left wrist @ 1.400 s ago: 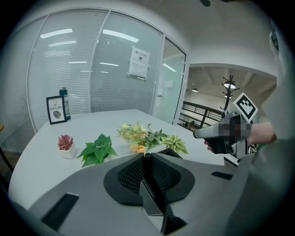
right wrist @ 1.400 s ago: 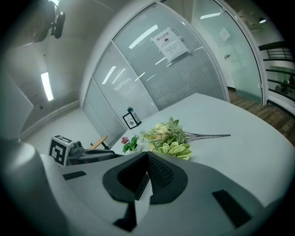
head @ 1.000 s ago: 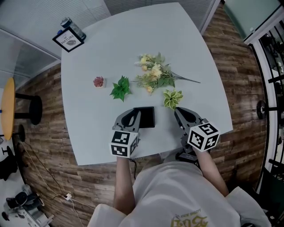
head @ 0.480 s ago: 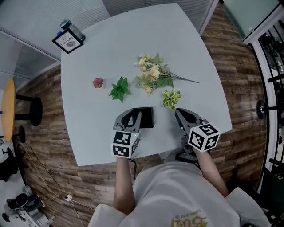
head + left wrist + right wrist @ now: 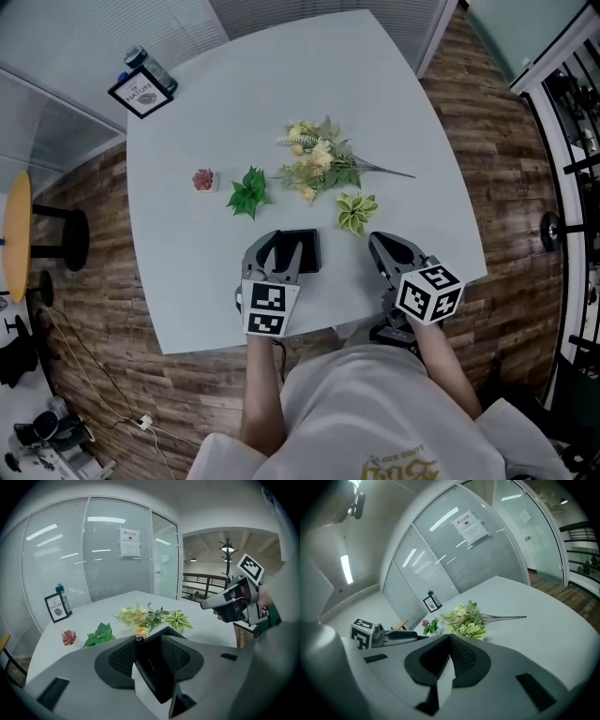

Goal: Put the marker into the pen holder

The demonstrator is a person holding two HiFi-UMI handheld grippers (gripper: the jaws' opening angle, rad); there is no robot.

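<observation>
Looking across the table point(image 5: 178, 281) from the left, a small pink plant point(image 5: 203, 179) and a green sprig point(image 5: 247, 190) are lying well apart from the work. Nearer the person, the left gripper point(image 5: 278, 249) is opening its jaws on either side of the black pen holder point(image 5: 305, 249), which is sitting near the table's front edge. In the left gripper view the marker point(image 5: 139, 640) is standing inside the holder. Its dark cap is showing at the rim, just beside the left jaw, and the pads are not pressing on it as far as I can see.

I'd judge that the person is doing the release, with the task all but finished. The next move is calling for a clean lift up and back with the jaws wide, so that nothing catches the cap or nudges the holder.

Further right, a bunch of flowers point(image 5: 319, 164) and a striped leaf point(image 5: 357, 212) are lying out of the way. The right gripper point(image 5: 380, 246) is hanging by the table edge with its jaws together and nothing between them, taking no part.
</observation>
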